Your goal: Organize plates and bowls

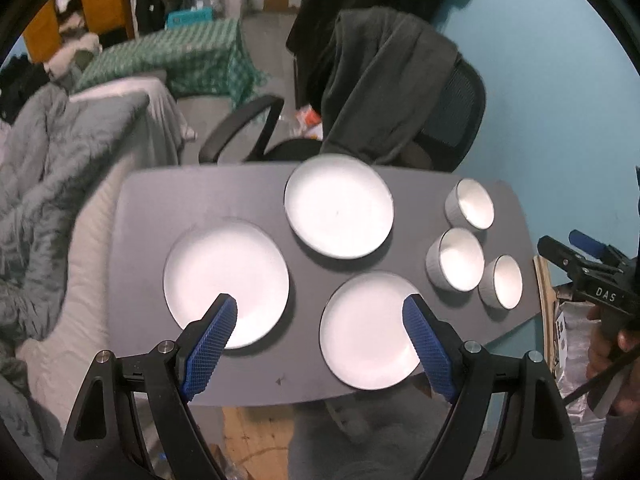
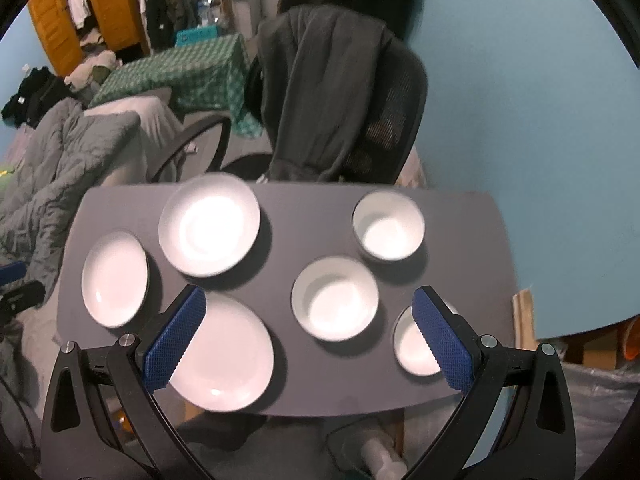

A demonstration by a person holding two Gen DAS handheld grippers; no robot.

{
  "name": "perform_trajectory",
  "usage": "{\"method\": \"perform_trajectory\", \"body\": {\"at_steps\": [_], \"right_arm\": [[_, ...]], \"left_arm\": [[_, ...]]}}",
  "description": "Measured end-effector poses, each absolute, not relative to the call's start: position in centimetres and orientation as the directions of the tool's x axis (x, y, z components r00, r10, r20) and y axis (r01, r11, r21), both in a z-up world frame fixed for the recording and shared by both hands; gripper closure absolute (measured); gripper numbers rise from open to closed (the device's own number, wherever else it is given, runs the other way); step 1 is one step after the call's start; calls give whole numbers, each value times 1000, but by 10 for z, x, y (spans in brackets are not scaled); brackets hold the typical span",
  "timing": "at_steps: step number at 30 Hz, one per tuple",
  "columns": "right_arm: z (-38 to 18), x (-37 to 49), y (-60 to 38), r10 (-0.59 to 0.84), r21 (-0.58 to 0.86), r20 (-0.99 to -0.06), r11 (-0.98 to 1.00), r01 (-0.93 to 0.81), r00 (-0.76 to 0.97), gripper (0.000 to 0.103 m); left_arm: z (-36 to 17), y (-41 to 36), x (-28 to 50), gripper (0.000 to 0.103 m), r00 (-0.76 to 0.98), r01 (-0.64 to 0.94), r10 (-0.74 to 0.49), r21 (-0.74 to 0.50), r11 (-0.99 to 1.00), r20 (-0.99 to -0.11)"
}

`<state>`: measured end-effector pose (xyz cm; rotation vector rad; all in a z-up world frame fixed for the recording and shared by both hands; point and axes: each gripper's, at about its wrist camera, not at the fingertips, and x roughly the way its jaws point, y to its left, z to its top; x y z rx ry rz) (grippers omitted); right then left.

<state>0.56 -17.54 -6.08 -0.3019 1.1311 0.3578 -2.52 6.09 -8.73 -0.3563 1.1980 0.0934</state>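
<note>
Three white plates lie on a grey table (image 1: 248, 196): a left plate (image 1: 226, 280), a far plate (image 1: 339, 206) and a near plate (image 1: 366, 332). Three white bowls stand at the right: far bowl (image 1: 471, 204), middle bowl (image 1: 456, 258), near bowl (image 1: 503, 282). My left gripper (image 1: 320, 306) is open and empty, above the table's near edge between the left and near plates. My right gripper (image 2: 308, 300) is open and empty, above the near plate (image 2: 224, 356) and the near bowl (image 2: 416, 344), with the middle bowl (image 2: 335, 298) between its fingers in view.
A black office chair (image 1: 456, 120) draped with dark clothing stands behind the table. A bed with a grey quilt (image 1: 48, 184) lies to the left. A blue wall (image 2: 540, 120) is at the right. The right gripper shows at the right edge of the left wrist view (image 1: 588, 264).
</note>
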Motion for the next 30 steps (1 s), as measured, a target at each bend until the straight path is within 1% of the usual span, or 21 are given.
{"method": "perform_trajectory", "body": {"at_steps": [4,10,13,19,24,30], "right_arm": [[-85,-1,-180,117,-32,-940,905,-424,321,2],[-127,-7,-185,164,75,-967,913,-400,194,2],[-156,-11,-186,170,110,-977,918,-380,126,2],[-203,-15,-188,151,126,-988,919,-373,38,2],[-228,-12,-189,166,158,-986,916,-369,-12,2],[-246,-12,-186,163,171,-985,914,-368,-53,8]], "left_arm": [[-114,59,-31,17,325,-252,-133,-221,942,-936],[-152,46,-32,17,272,-223,-144,-208,952,-951],[-171,39,-30,17,244,-215,-157,-211,954,-957],[-208,30,-24,17,189,-217,-159,-200,956,-969],[-235,28,-18,17,152,-226,-169,-200,953,-974],[-261,28,-18,17,110,-256,-197,-220,941,-974]]}}
